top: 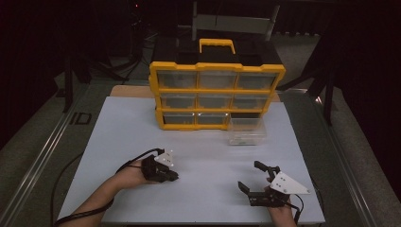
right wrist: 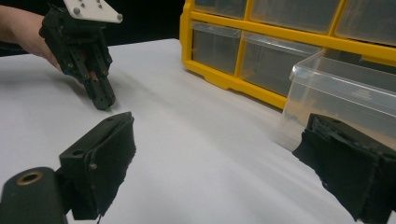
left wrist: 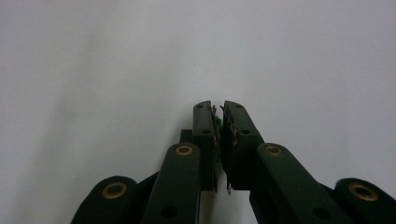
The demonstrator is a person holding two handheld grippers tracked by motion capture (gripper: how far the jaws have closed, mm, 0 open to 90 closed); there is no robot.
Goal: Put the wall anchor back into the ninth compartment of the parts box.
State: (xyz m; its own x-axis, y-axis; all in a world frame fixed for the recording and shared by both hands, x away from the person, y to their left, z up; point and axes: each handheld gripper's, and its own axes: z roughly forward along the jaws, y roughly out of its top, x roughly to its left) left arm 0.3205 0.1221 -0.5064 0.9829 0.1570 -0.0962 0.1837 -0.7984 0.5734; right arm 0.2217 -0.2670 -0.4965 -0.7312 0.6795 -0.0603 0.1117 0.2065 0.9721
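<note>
The left gripper [top: 171, 176], near the white worktop's [top: 203, 156] front edge, pinches a small green piece [left wrist: 217, 122] between near-closed jaws; the right gripper [top: 250, 177] stands spread.

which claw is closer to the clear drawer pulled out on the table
Right. The right claw sits just in front of the clear drawer, on the same side of the table. The left claw is farther off, across the table.
</note>
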